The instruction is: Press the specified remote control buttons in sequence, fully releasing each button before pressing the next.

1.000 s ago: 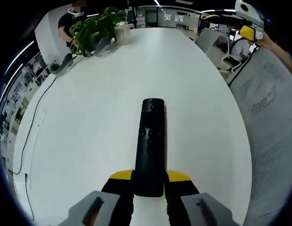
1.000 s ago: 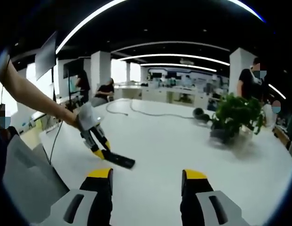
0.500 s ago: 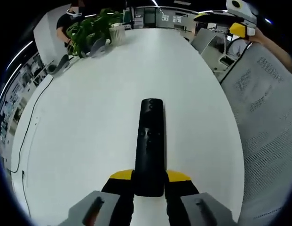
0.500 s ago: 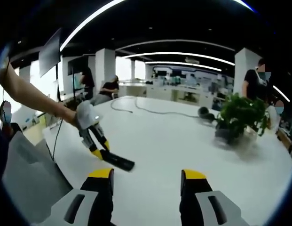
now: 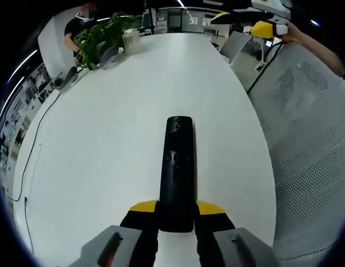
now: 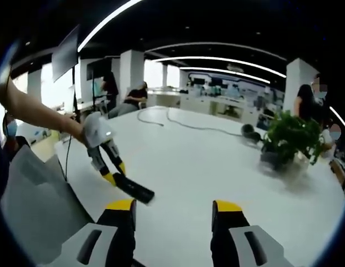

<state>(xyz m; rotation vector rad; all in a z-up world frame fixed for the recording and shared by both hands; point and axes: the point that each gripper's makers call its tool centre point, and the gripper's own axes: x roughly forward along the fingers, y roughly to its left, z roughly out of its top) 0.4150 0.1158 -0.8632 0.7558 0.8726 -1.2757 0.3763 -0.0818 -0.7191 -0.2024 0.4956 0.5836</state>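
While clamping the remote (image 5: 178,172), the left hand-held gripper (image 5: 176,210) hovers.

Bright overhead strip lights, slight motion blur, heavy fisheye distortion at edges

Left gripper (image 5: 176,210): two black jaws capped with yellow pads at the tips, rising from pale grey moulded housings, each housing cut with a dark slot showing a hint of orange-red inside. Seen from the right gripper view (image 6: 118,179): rounded light grey body, black jaw arms, yellow tips, carried on a bare forearm (image 6: 33,111) with no sleeve showing.

Right gripper (image 6: 171,207): same build, black jaws with yellow caps, grey housings with dark oblong slots. From the left gripper view (image 5: 265,25): yellow and pale grey parts, a hand (image 5: 291,34) behind them.
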